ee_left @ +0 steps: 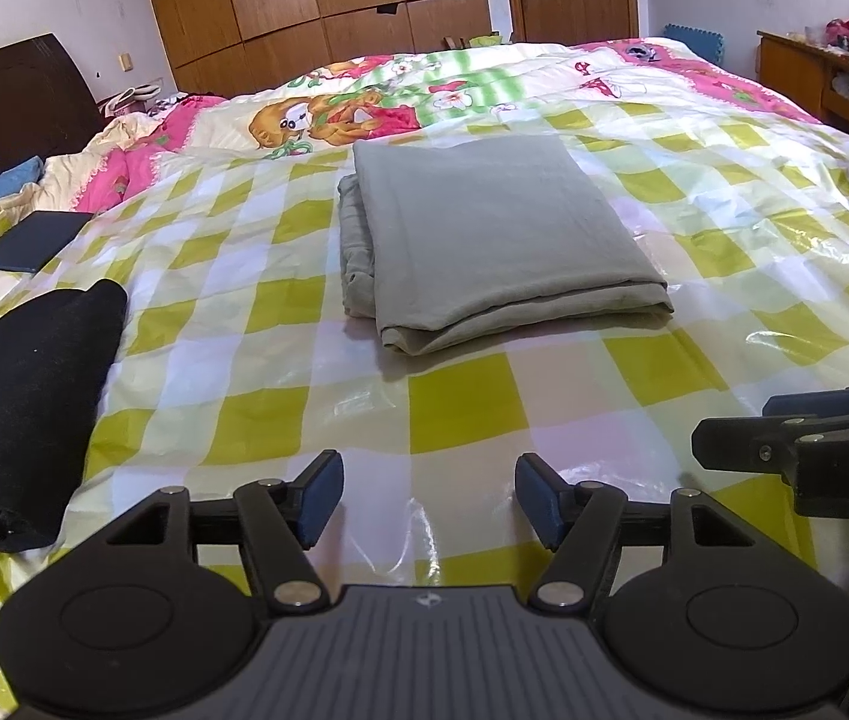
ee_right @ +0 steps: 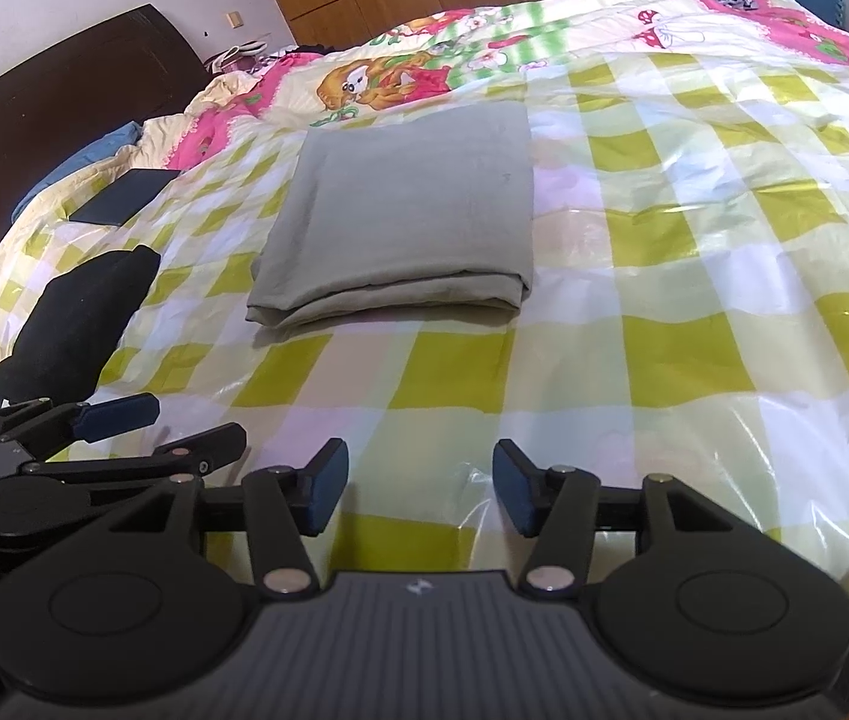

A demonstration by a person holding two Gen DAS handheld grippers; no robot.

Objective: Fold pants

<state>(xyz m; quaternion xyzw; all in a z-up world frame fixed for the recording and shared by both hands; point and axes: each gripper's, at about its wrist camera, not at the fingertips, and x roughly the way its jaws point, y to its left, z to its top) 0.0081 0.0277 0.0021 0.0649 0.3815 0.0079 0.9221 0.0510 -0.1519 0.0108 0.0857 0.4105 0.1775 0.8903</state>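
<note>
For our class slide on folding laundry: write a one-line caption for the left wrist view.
Open left gripper hovers over the checked plastic sheet, short of the folded grey pants.

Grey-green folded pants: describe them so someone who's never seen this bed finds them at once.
Start from the bed covered in a yellow-and-white checked plastic sheet. Near its middle, just below the cartoon-print quilt, lie the grey-green folded pants, a flat rectangular stack. The black folded garment at the left edge and the dark flat rectangle beyond it are both far darker.
</note>
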